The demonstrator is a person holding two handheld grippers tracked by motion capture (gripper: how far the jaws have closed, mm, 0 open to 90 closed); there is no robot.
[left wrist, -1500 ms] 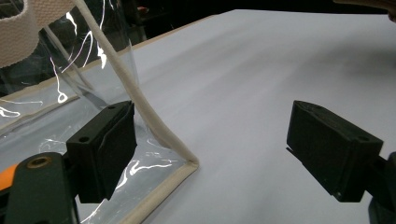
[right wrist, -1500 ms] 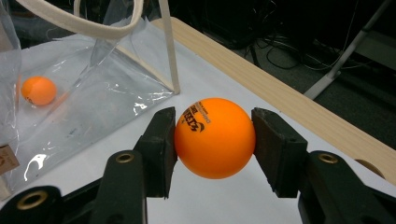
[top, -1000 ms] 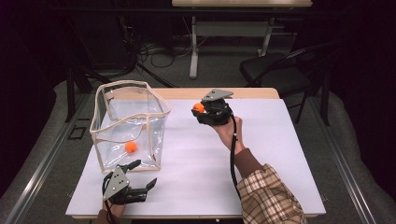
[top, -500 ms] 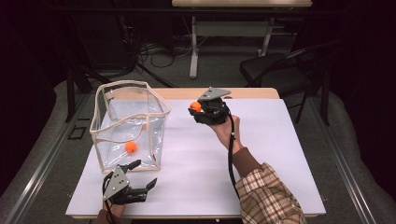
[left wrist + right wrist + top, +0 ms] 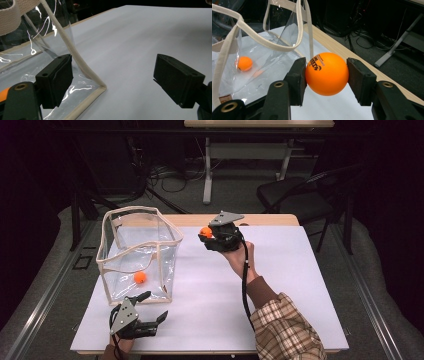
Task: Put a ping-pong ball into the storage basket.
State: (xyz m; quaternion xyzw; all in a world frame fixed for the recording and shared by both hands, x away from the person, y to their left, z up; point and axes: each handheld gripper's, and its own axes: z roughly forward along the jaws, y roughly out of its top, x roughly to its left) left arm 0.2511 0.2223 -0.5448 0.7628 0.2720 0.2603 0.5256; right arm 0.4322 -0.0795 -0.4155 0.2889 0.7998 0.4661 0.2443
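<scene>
My right gripper (image 5: 207, 234) is raised over the far middle of the table, shut on an orange ball (image 5: 327, 73) (image 5: 205, 232) that its two pads squeeze from both sides. It points toward a clear plastic bag (image 5: 137, 252) with cream fabric trim, standing upright at the left. A second orange ball (image 5: 140, 277) (image 5: 244, 63) lies on that bag's floor. My left gripper (image 5: 152, 307) rests near the front edge, open, just in front of the bag's near corner (image 5: 101, 87); its jaws stand wide apart with that corner between them, untouched.
The white table top (image 5: 280, 285) stretches bare to the right of the bag. A sleeve in plaid (image 5: 287, 330) comes in from the bottom right. Beyond the table stand a dark chair (image 5: 295, 195) and a desk leg (image 5: 207, 175) with cables on the floor.
The right gripper with its ball has drifted slightly left toward the bag. The left gripper has stayed where it was.
</scene>
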